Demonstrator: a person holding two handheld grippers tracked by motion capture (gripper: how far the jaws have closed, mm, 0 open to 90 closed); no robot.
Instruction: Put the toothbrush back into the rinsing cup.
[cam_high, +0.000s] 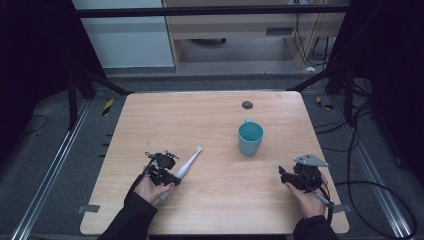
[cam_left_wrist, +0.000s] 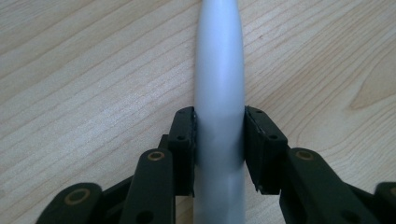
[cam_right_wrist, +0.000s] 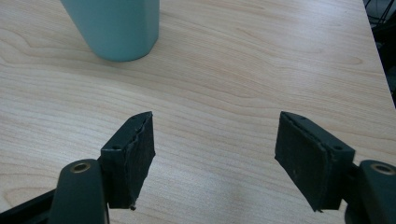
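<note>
Left tongs clamped on white tapered plastic electric toothbrush lying on light wooden table, right tongs released and empty, teal plastic cup standing ahead, between both tongs.

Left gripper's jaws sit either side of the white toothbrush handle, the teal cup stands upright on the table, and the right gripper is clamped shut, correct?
Not quite: the right gripper is open, its jaws spread wide over bare table in the right gripper view. The rest holds: the left gripper has the white toothbrush handle between its jaws, and the teal cup stands upright.
</note>
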